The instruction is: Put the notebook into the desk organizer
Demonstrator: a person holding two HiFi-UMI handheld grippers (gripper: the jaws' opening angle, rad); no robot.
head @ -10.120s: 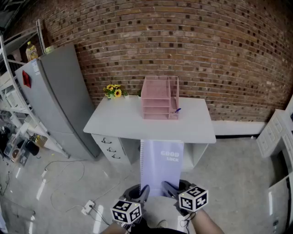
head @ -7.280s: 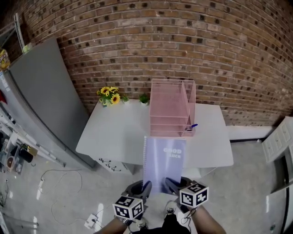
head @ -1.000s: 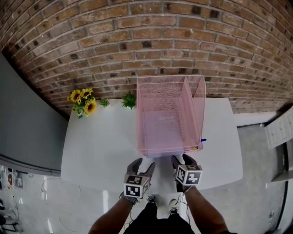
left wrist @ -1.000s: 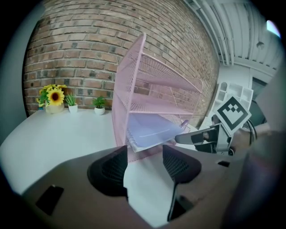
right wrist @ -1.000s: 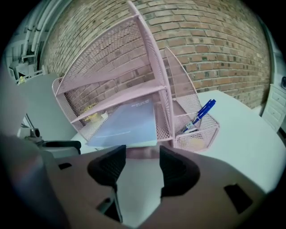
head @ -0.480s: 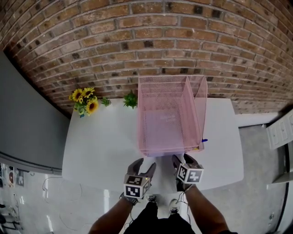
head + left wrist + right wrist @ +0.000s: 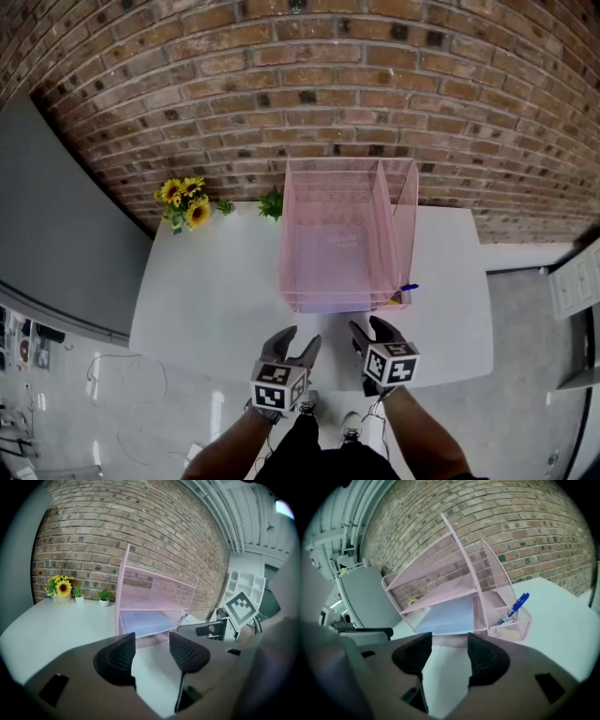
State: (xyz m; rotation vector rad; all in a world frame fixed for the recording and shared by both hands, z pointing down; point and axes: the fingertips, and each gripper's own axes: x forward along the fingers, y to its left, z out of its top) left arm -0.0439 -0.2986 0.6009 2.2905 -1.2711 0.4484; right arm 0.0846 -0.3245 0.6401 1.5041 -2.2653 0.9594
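Note:
The lavender notebook (image 7: 334, 255) lies flat on a lower shelf of the pink mesh desk organizer (image 7: 392, 202), which stands at the back of the white desk (image 7: 206, 291). Its near edge shows at the shelf's open front as notebook (image 7: 145, 619) and notebook (image 7: 451, 615). My left gripper (image 7: 297, 343) and right gripper (image 7: 371, 330) hover side by side over the desk's near edge, a short way in front of the organizer. Both are open with nothing between their fingers, and their jaws are closing slightly. Left gripper (image 7: 152, 652) and right gripper (image 7: 447, 657) both point at the organizer (image 7: 123, 588).
A blue pen (image 7: 513, 607) stands in the organizer's small right-hand cup. Sunflowers (image 7: 186, 201) and a small green plant (image 7: 272, 202) sit at the desk's back left, against the brick wall. A grey cabinet (image 7: 56, 225) stands left of the desk.
The notebook, earlier held between both grippers, now rests in the organizer. Over the last second both grippers have drawn back from the organizer's front toward the desk's near edge.

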